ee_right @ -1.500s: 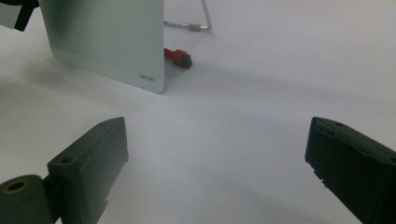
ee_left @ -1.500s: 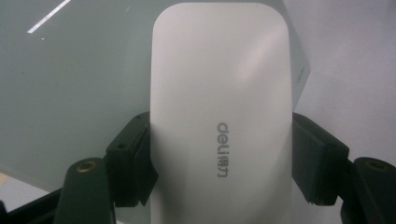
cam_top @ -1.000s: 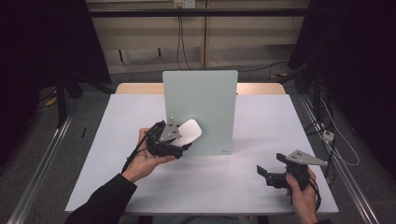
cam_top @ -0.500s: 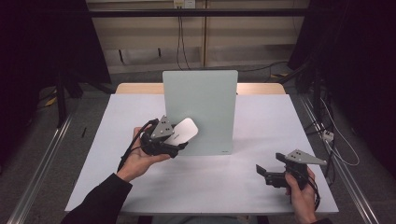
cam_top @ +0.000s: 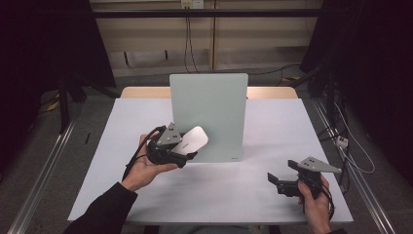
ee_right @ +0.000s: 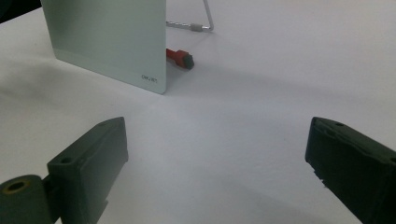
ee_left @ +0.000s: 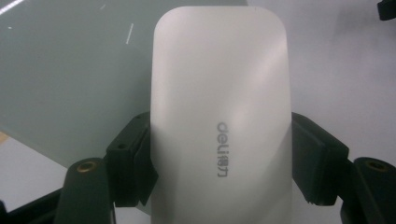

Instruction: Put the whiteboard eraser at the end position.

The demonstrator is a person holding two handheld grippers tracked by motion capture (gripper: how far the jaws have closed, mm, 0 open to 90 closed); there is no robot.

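The left hand-held gripper point(cam_top: 187, 155) clamps a smooth white eraser point(ee_left: 219, 116) against the propped whiteboard point(cam_top: 214, 105), which could tip under hard pressure; the right hand-held gripper point(ee_right: 217, 168) waits, jaws wide.

A white computer mouse point(cam_top: 193, 140) is clamped in the left tool point(cam_top: 187, 155), which is held above the white tabletop point(cam_top: 272, 131) just in front of an upright pale green board point(cam_top: 209, 112). The right tool point(cam_top: 273, 179) is held low near the tabletop's right front corner, its jaws spread with nothing between them.
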